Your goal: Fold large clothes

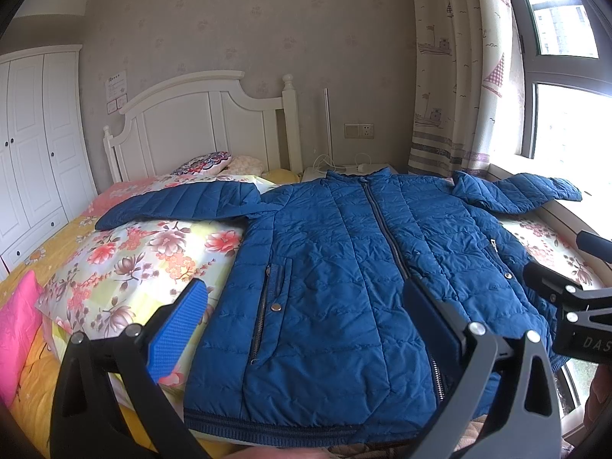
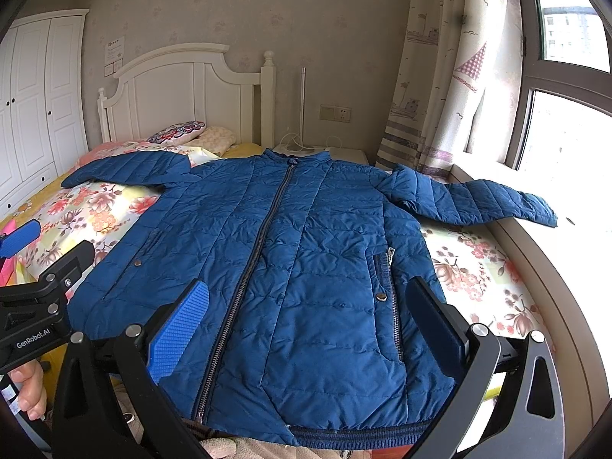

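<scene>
A blue quilted jacket (image 1: 344, 260) (image 2: 298, 260) lies flat on the bed, front up and zipped, collar toward the headboard. Both sleeves are spread out. The left sleeve (image 1: 183, 202) rests on the floral quilt, and the right sleeve (image 2: 478, 199) reaches onto the window sill. My left gripper (image 1: 306, 306) hovers open over the jacket's lower left half, holding nothing. Over the lower right half my right gripper (image 2: 306, 306) is open too, also holding nothing. Each gripper shows at the edge of the other's view, the right gripper (image 1: 573, 298) and the left gripper (image 2: 42, 287).
The bed has a floral quilt (image 1: 145, 264), a pink cushion (image 1: 19, 325) at the left, and pillows near the white headboard (image 1: 199, 130). A white wardrobe (image 1: 34, 145) stands left. The window sill (image 2: 554, 267) and curtain (image 2: 440, 76) border the right. A hand (image 2: 30, 386) holds the left gripper.
</scene>
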Demonstrator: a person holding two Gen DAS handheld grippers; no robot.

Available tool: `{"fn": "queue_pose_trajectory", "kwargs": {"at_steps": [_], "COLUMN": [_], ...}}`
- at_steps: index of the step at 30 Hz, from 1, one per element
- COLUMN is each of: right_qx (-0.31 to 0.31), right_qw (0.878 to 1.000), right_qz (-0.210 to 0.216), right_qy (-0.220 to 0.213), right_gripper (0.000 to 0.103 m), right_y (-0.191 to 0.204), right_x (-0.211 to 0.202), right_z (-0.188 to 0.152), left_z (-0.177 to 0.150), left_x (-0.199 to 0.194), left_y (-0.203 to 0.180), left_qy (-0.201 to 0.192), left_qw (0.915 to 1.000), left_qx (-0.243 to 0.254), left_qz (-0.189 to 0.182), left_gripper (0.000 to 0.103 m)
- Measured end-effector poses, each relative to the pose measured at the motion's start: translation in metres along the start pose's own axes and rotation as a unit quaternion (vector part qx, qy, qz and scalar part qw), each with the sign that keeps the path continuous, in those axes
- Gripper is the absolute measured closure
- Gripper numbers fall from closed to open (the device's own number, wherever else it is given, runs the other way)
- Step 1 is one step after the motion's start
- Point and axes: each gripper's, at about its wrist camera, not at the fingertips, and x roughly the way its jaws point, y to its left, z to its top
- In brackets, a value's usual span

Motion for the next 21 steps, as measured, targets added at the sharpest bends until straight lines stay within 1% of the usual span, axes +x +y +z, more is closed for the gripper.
{"fn": "queue_pose_trajectory", "kwargs": {"at_steps": [18, 19, 21], "right_qx": [0.001, 0.001, 0.001], "right_qw": [1.0, 1.0, 1.0], "right_qz": [0.001, 0.001, 0.001], "right_qy": [0.002, 0.002, 0.002], "right_gripper": [0.004, 0.004, 0.004], "right_y": [0.0005, 0.0009, 0.0015], "right_x": [0.0003, -0.0001, -0.0002], "right_z": [-0.0007, -0.001, -0.0014], "left_z": [0.0001, -0.006, -0.0065], "left_x": [0.0007, 0.0012, 0.0015], "left_y": [0.0005, 0.0005, 0.0005], "left_qy": [0.002, 0.002, 0.003], "left_qw": [1.0, 1.0, 1.0], "left_qx": [-0.001, -0.001, -0.001], "left_qz": [-0.001, -0.001, -0.001], "left_gripper": [0.002, 0.002, 0.002]}}
